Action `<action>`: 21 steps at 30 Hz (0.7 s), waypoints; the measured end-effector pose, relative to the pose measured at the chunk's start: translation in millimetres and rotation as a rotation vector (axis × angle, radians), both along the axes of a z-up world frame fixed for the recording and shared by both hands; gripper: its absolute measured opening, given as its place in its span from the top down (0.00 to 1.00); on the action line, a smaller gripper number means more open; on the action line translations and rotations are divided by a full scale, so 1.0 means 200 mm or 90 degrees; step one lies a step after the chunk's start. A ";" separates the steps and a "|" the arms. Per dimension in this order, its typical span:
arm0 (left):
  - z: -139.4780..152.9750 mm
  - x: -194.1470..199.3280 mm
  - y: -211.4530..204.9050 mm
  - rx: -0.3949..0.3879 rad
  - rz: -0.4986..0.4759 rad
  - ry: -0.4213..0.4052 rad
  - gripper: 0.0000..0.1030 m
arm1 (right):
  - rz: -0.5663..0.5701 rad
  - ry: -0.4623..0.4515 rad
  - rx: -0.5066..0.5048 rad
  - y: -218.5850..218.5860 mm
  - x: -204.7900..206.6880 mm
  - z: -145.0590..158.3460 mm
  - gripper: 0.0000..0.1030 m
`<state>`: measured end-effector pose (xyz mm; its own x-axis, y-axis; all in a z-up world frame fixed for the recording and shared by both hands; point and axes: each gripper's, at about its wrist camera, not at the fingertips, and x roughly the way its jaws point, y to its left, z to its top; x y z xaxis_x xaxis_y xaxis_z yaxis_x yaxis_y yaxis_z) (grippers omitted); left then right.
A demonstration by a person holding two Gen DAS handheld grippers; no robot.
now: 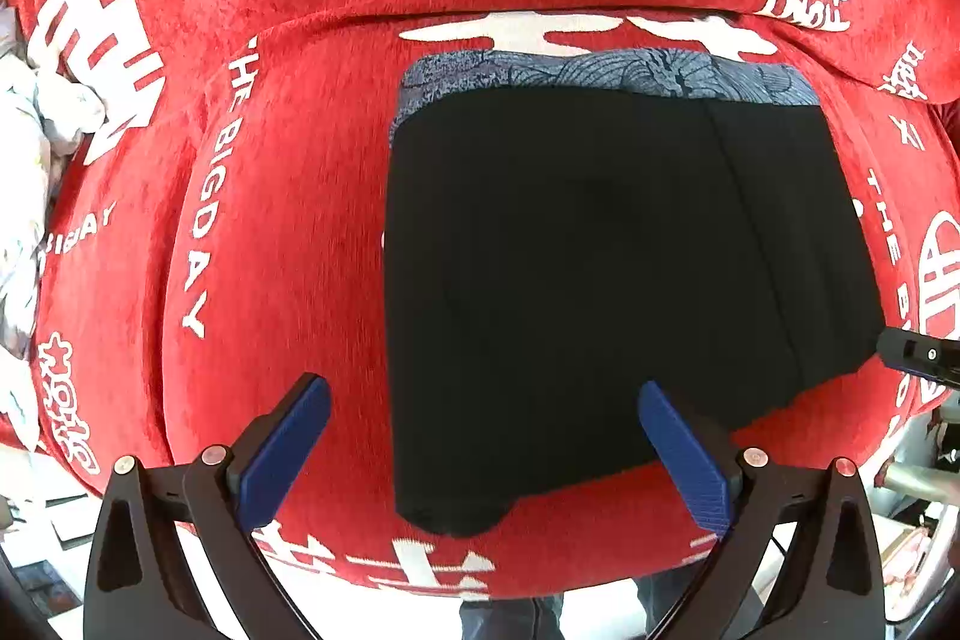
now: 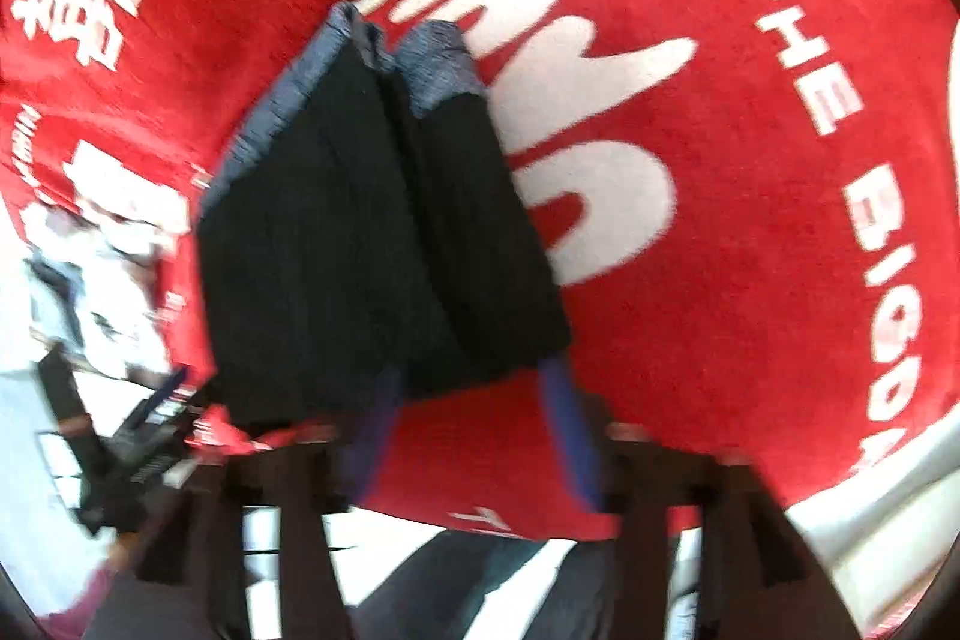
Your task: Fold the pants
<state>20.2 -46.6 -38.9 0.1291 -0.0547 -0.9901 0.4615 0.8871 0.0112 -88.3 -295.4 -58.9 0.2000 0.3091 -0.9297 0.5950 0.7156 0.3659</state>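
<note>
The black pants with the grey-blue patterned waistband (image 1: 600, 268) are lying folded into a compact rectangle on the red plush cover printed with white characters and lettering (image 1: 300, 160), near its front edge, waistband turned away from the person. The left gripper (image 1: 480, 460) is pointing down over the near left corner of the bundle with its blue pads spread wide and nothing between them. The right gripper (image 2: 474, 436), blurred in its own view, is sitting at the near right edge with its pads apart; no cloth is showing between them, only red cover. Judging from this, the folding looks almost finished, and what is remaining is tidying: pressing the top layer flat, squaring the bulging near corner, and lifting both grippers clear without snagging an edge and undoing the fold. No container is showing in either view, so nothing is sitting inside anything.
</note>
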 end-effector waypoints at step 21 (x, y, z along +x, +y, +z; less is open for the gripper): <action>0.37 -0.08 0.06 0.002 0.048 0.007 0.00 | 0.150 0.005 -0.210 0.36 0.23 0.47 0.00</action>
<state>4.0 -35.3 34.5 0.1212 -0.0424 -0.9917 0.3940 0.9191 0.0088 -41.8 -224.2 34.9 0.1519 0.0306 -0.9879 0.4024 0.9110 0.0900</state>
